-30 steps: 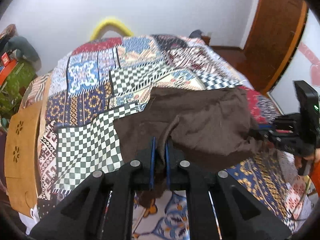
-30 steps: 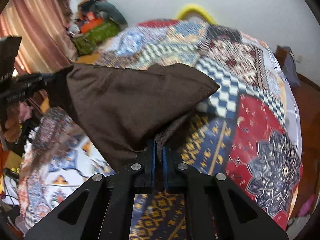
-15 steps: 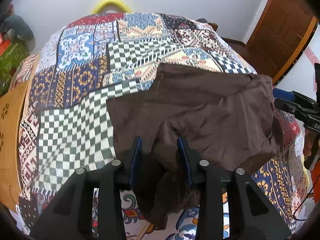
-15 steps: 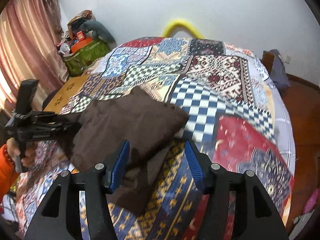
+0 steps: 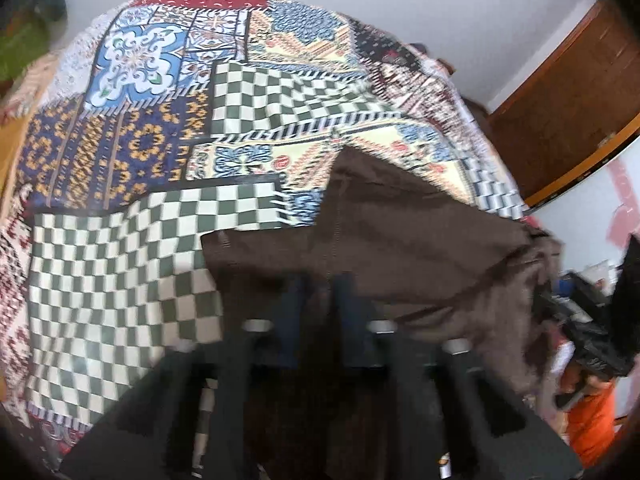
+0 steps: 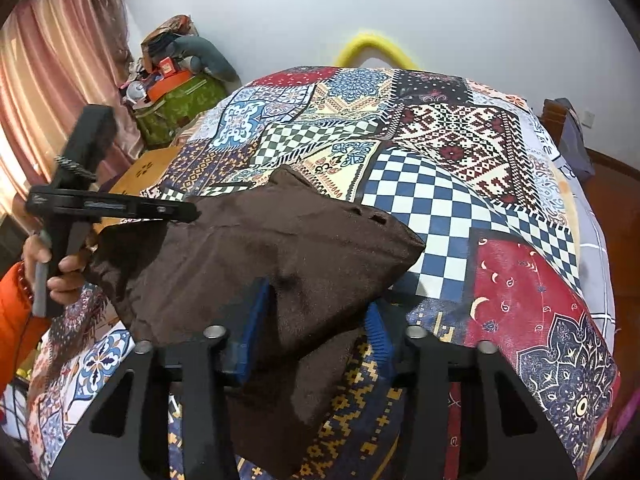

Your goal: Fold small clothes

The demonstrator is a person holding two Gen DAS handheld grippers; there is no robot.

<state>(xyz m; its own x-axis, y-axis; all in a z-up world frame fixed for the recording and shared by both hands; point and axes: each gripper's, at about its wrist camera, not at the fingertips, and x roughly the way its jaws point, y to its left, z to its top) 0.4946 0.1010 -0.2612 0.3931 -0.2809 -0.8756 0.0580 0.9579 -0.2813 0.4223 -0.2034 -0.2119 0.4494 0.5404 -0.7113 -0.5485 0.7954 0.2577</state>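
Observation:
A small dark brown garment (image 5: 400,240) lies on the patchwork bedspread (image 5: 160,160), its near part hanging over the bed's front edge. My left gripper (image 5: 318,308) is open with the cloth loose between its blue-padded fingers; this view is blurred. In the right wrist view the garment (image 6: 280,248) lies bunched, and my right gripper (image 6: 316,320) is open with cloth draped between its blue pads (image 6: 250,332). The left gripper (image 6: 120,208) shows there at the garment's left edge. The right gripper (image 5: 592,320) shows at the right of the left wrist view.
The bedspread (image 6: 460,184) covers the whole bed. A yellow arch (image 6: 372,46) stands behind it at the white wall. A cluttered green bag (image 6: 176,100) and pink curtain (image 6: 52,92) are at the left. A wooden door (image 5: 572,100) is at the right.
Both grippers were shut on the garment one second ago and have opened, letting it drop onto the bed. The left gripper has moved in closer over the cloth.

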